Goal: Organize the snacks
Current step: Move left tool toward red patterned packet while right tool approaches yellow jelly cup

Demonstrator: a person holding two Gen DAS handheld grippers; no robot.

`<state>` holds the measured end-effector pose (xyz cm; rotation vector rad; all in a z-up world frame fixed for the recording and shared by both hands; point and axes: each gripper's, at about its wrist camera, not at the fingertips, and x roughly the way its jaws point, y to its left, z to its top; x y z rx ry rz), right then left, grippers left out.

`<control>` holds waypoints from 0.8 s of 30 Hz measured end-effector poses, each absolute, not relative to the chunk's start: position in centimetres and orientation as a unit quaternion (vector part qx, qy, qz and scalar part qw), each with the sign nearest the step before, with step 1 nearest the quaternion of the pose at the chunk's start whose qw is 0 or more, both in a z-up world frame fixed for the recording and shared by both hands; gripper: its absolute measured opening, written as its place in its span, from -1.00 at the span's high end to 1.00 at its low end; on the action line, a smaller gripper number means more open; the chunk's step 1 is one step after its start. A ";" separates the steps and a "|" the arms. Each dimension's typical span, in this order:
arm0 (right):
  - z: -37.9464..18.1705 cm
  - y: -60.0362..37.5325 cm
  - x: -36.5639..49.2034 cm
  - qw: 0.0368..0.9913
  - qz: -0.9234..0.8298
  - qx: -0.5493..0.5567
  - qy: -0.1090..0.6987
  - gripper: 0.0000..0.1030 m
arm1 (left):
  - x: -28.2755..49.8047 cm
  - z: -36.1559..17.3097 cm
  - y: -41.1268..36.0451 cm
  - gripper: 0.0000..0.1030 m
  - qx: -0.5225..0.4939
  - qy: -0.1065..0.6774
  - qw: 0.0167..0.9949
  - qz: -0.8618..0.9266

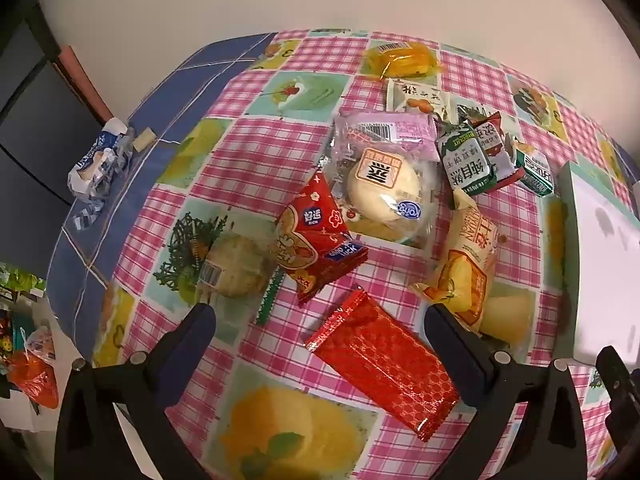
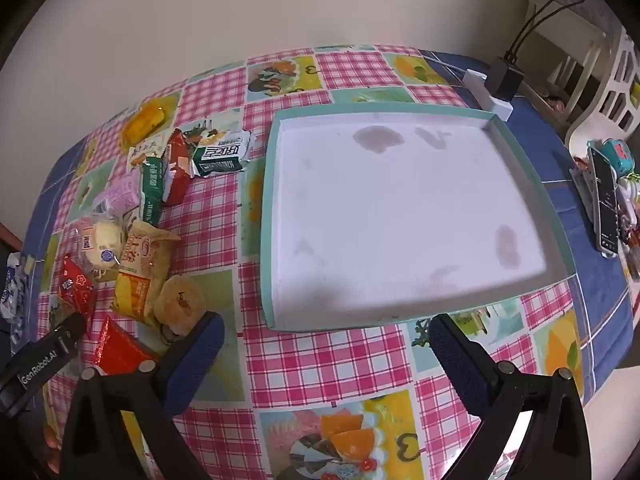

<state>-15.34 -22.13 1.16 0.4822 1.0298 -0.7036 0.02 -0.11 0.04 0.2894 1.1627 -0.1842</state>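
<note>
Both spread grippers, left (image 1: 320, 320) and right (image 2: 326, 332), over checked tablecloth (image 2: 320, 360), snacks (image 1: 384, 184), tray (image 2: 276, 168), cream wall (image 2: 200, 20)

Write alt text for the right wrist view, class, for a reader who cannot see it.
An empty white tray with a teal rim sits on a pink checked tablecloth, straight ahead of the open right gripper. To its left lies a pile of wrapped snacks, none in the tray; the left gripper reaches in at the left edge.

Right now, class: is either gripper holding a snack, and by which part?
Nothing is held. The left gripper hovers open above the red packet; the right gripper is open before the tray.
</note>
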 end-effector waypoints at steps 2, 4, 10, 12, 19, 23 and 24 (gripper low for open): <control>1.2 -22.1 -15.3 0.784 -0.327 0.224 0.478 -1.00 | 0.1 0.1 -0.4 -1.00 0.139 0.544 0.823 -0.090; 1.2 -22.0 -15.3 0.784 -0.327 0.225 0.478 -1.00 | -0.1 0.2 -0.3 -1.00 0.135 0.535 0.828 -0.097; 1.5 -22.1 -15.1 0.787 -0.326 0.225 0.474 -1.00 | -0.7 0.6 0.0 -1.00 0.138 0.523 0.832 -0.121; 1.4 -22.1 -14.8 0.787 -0.325 0.226 0.474 -1.00 | -0.6 0.7 -0.3 -1.00 0.142 0.524 0.830 -0.126; 1.3 -21.9 -14.8 0.791 -0.324 0.223 0.470 -1.00 | -0.8 0.8 -0.4 -1.00 0.151 0.518 0.830 -0.145; 1.3 -21.9 -14.8 0.792 -0.323 0.222 0.468 -1.00 | -0.8 0.7 -0.6 -1.00 0.153 0.522 0.827 -0.145; 1.4 -21.8 -14.8 0.792 -0.323 0.222 0.467 -1.00 | -0.8 0.7 -0.6 -1.00 0.151 0.522 0.827 -0.146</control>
